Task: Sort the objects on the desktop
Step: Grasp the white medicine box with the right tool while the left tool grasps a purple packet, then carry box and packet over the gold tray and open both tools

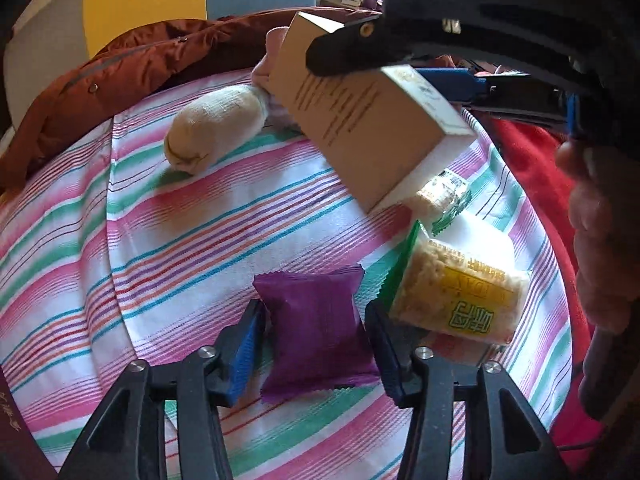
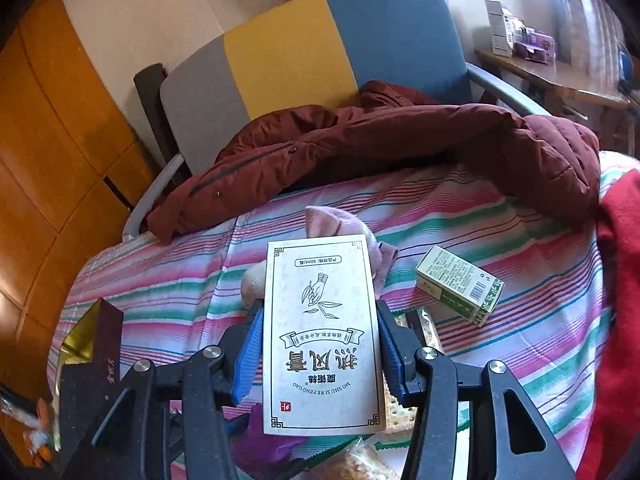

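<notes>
- The left gripper (image 1: 316, 354) brackets the purple sachet (image 1: 316, 332) near us on the striped cloth (image 1: 160, 240); whether its pads press we cannot tell.
- The right gripper (image 2: 320, 354) clamps the cream carton (image 2: 322, 336) by its long edges, above the cloth.
- We judge the sachet light, soft and slippery: grip mid-body.
- The carton reads "MO SHU SI RE FENG GAO", "50ml".

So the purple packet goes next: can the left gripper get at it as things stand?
Probably yes: the purple packet already lies between the left gripper fingers, nothing covering it.
</notes>
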`<action>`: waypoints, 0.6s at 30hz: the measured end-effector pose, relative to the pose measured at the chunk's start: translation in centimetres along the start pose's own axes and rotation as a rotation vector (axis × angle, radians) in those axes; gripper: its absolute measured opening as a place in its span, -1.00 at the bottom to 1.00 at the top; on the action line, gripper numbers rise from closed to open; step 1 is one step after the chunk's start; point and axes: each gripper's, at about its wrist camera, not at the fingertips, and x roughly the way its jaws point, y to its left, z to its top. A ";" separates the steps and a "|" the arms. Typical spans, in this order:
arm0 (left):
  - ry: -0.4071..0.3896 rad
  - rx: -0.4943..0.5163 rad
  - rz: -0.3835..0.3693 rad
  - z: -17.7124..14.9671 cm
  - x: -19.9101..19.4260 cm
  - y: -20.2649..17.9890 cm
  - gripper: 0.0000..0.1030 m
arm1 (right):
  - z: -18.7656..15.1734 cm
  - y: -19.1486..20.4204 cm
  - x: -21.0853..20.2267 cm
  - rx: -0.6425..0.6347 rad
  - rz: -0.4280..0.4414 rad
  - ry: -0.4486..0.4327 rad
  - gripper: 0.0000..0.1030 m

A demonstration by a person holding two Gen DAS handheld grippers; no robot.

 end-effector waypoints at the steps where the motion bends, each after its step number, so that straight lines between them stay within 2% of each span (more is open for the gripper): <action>1: -0.006 0.006 0.008 0.0 0.0 0.0 -0.12 | -0.1 0.0 0.1 -0.003 0.001 0.004 0.01; 3: -0.014 0.017 0.016 -0.2 0.0 -0.1 -0.21 | -0.2 0.1 0.3 -0.009 -0.001 0.009 0.01; 8: -0.042 0.031 0.027 -1.3 -0.7 -0.1 -0.25 | -0.4 0.7 0.6 -0.044 0.021 0.010 0.01; 13: -0.073 -0.037 0.032 -3.3 -2.6 1.2 -0.26 | -1.0 1.9 1.5 -0.099 0.043 0.047 0.01; 18: -0.128 -0.094 0.069 -5.4 -6.1 2.7 -0.26 | -1.8 3.2 2.0 -0.151 0.064 0.068 0.01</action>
